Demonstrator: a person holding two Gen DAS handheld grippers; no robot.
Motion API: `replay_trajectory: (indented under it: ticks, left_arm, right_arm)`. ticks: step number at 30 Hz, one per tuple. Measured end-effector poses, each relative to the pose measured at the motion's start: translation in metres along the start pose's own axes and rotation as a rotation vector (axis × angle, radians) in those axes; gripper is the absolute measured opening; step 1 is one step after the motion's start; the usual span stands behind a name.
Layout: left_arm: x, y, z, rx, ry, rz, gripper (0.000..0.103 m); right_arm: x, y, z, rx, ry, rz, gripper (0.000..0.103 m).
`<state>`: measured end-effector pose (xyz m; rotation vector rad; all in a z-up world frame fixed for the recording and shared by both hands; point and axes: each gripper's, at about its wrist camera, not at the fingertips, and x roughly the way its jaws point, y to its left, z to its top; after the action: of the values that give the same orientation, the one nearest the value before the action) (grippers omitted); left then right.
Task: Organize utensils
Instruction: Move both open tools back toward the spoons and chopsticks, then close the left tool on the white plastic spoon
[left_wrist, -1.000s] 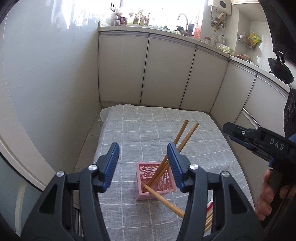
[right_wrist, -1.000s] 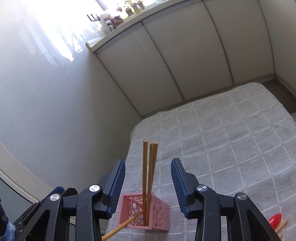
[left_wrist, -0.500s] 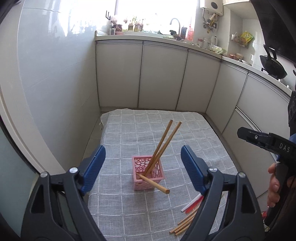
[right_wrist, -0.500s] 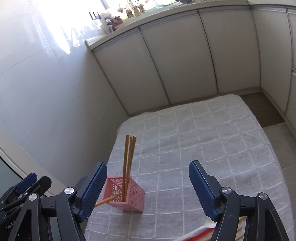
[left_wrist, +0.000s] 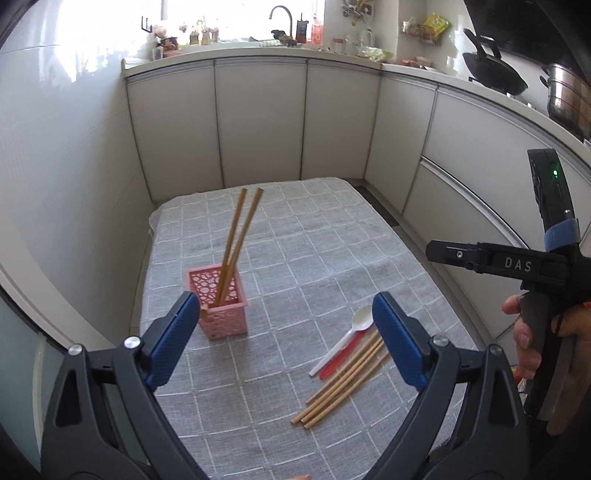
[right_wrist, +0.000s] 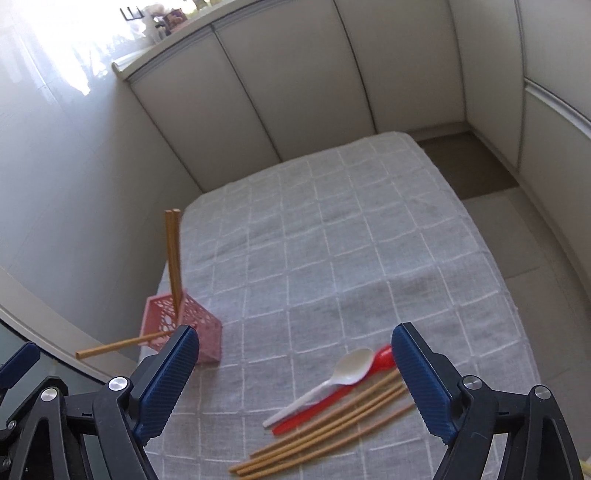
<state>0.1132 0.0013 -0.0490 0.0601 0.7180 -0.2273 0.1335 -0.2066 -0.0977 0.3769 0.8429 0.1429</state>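
Lying loose at five o'clock on the grey tabletop (right_wrist: 369, 229), light, stiff chopsticks (right_wrist: 325, 434) and two slick plastic spoons (right_wrist: 343, 373) await a mid-shaft pinch. The pink basket (left_wrist: 221, 306) at nine o'clock holds three sticks. Both grippers, left (left_wrist: 284, 338) and right (right_wrist: 295, 384), have just been opening, jaws spread, empty. Open cloth lies beyond; an edge runs near the basket.

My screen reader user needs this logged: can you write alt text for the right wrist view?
The open, empty right gripper hovers over a grey checked tablecloth, above loose wooden chopsticks lying beside a white spoon and a red spoon. To the left stands a pink basket holding two upright chopsticks, with a third chopstick leaning out over its rim.
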Motion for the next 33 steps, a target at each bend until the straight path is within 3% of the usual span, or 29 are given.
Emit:
replay_trajectory:
  ticks: [5, 18, 27, 33]
  left_arm:
    - [0.036, -0.027, -0.013, 0.043, 0.102, -0.043, 0.094]
    - [0.149, -0.060, -0.039, -0.010, 0.346, -0.133, 0.093]
    - [0.217, -0.088, -0.039, 0.011, 0.413, -0.233, 0.067]
    - [0.241, -0.115, -0.040, 0.112, 0.427, -0.231, 0.065]
  right_arm:
    - [0.012, -0.037, -0.008, 0.053, 0.076, -0.074, 0.090]
    - [0.052, -0.104, -0.020, 0.176, 0.234, -0.153, 0.090]
    - [0.074, -0.134, -0.023, 0.243, 0.297, -0.147, 0.090]
    - [0.078, -0.157, -0.021, 0.291, 0.312, -0.163, 0.090]
